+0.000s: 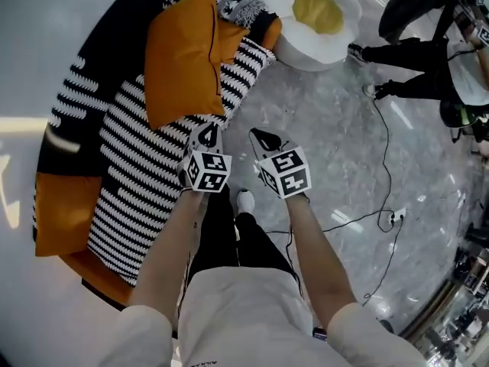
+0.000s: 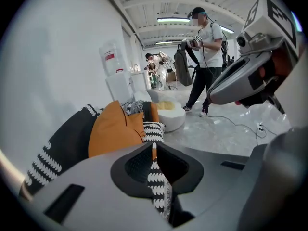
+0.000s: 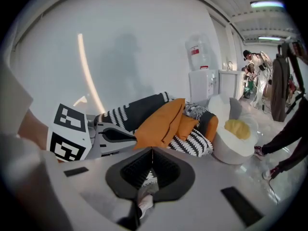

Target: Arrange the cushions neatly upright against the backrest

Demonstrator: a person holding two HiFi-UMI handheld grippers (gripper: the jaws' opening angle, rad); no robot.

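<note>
On sofa (image 1: 145, 178), orange cushion (image 1: 179, 56) lengthwise along backrest (image 1: 88, 67); left gripper (image 2: 154, 146), right gripper (image 3: 152, 149) fingers together.

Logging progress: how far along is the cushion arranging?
Done: the large orange fabric cushion leans against the black striped backrest, with a smaller orange cushion beside it. In hand: nothing; the left gripper and right gripper are shut and empty. Left: possibly straightening the patterned black-and-white cushion at the far end.
</note>
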